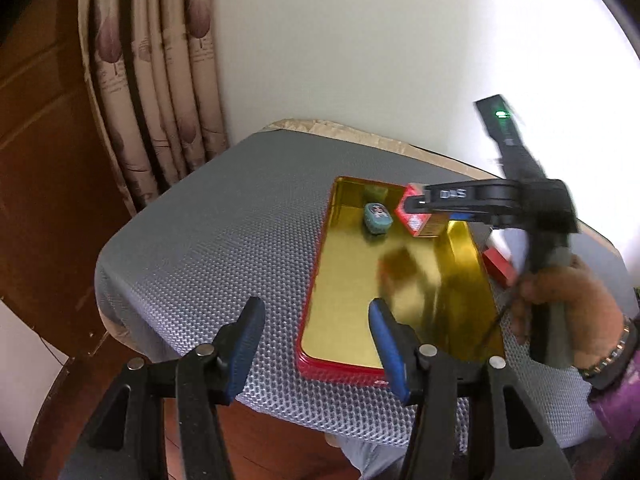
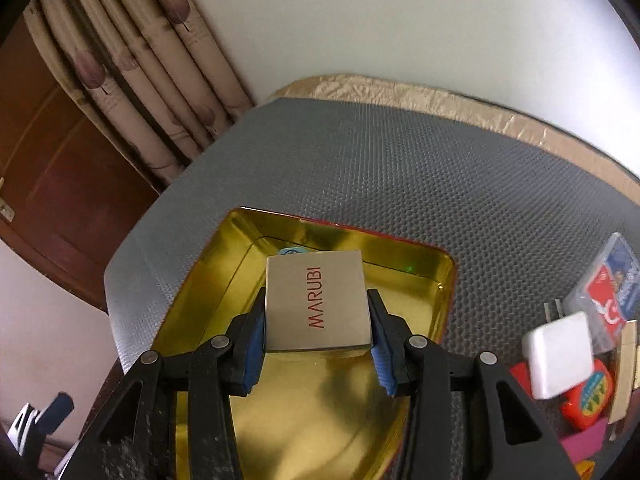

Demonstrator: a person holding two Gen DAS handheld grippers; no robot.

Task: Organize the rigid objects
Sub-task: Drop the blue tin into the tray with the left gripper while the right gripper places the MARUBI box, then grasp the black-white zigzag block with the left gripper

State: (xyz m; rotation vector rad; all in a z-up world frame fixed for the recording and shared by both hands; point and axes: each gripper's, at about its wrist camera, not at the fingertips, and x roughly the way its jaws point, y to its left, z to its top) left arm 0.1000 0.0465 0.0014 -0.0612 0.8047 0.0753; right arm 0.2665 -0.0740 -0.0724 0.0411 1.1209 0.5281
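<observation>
Right wrist view: right gripper [image 2: 318, 322] clamps the silver box [image 2: 318, 302] over the gold tin [image 2: 208, 280]; lower it flat beside the teal tin [image 1: 376, 219] before releasing. Left gripper [image 1: 316, 340] hangs half-open, empty.

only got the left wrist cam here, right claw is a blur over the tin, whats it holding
Observer: The right claw is shut on a flat box. The box's silver face reads MARUBI in red, and the pads press on two opposite sides.
Operator: ok and whats still out on the right, i just see a red edge there
Observer: On the grey mat beside the gold tin lie a white plug adapter, a card deck in a clear case and an orange item.
</observation>
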